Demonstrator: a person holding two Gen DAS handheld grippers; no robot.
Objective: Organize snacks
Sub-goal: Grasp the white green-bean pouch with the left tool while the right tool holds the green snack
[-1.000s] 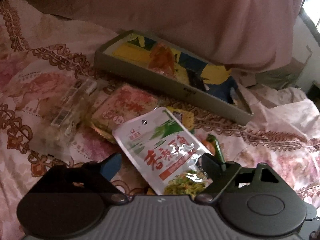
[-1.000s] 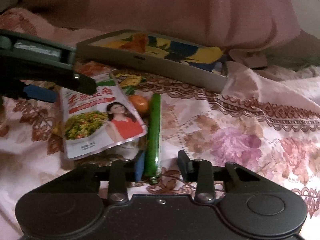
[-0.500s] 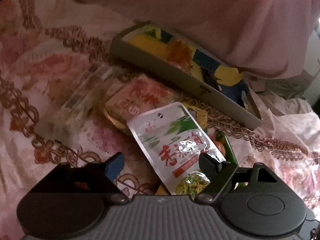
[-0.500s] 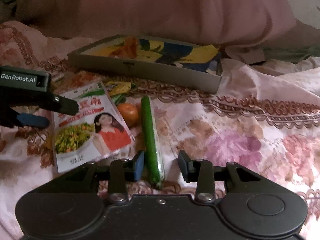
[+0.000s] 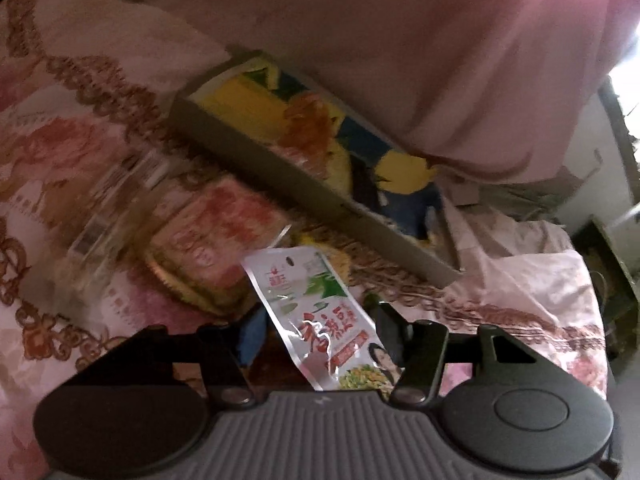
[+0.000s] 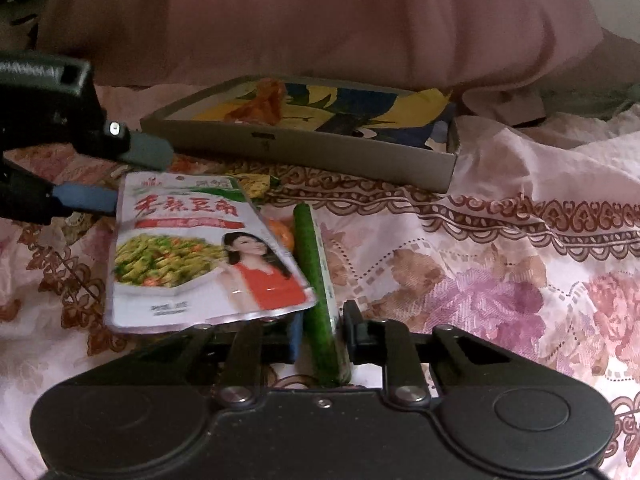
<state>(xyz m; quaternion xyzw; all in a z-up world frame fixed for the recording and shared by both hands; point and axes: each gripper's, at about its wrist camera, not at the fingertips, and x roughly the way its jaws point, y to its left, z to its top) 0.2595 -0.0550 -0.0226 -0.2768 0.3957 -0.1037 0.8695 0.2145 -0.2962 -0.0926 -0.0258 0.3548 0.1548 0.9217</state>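
Right tongs (image 6: 320, 334): closed on the near end of a green stick snack in clear wrap (image 6: 318, 280), both pads against its sides; a second ago the jaws stood apart on either side of it, so this grasp is fresh and the stick looks ready to be lifted. Left tongs (image 5: 318, 330): jaws closing, about half-way in from the wide stance of a second ago, with the silver pickled-bean pouch (image 5: 320, 320) lying between them; the pads are not yet seen pressing on it, so no hold is counted. From the right wrist view the same pouch (image 6: 200, 248) lies just left of the stick, its far corner between the left tongs' fingers (image 6: 86, 196), its near edge overlapping the right tongs' left jaw. Just beyond the stick: a small orange item (image 6: 282, 232), partly hidden. Beyond the left tongs, to their left: a red-and-yellow packet (image 5: 216, 240) and a blurred clear plastic pack (image 5: 112, 208). Farther off, ahead of both tongs: a shallow grey cardboard tray (image 6: 304, 152) with a printed lining, holding an orange-wrapped snack (image 6: 268, 100); judged the destination. All rest on a floral bedspread (image 6: 500, 280), with pink bedding (image 6: 320, 20) heaped behind the tray. Status: two items being taken at once, neither yet raised.
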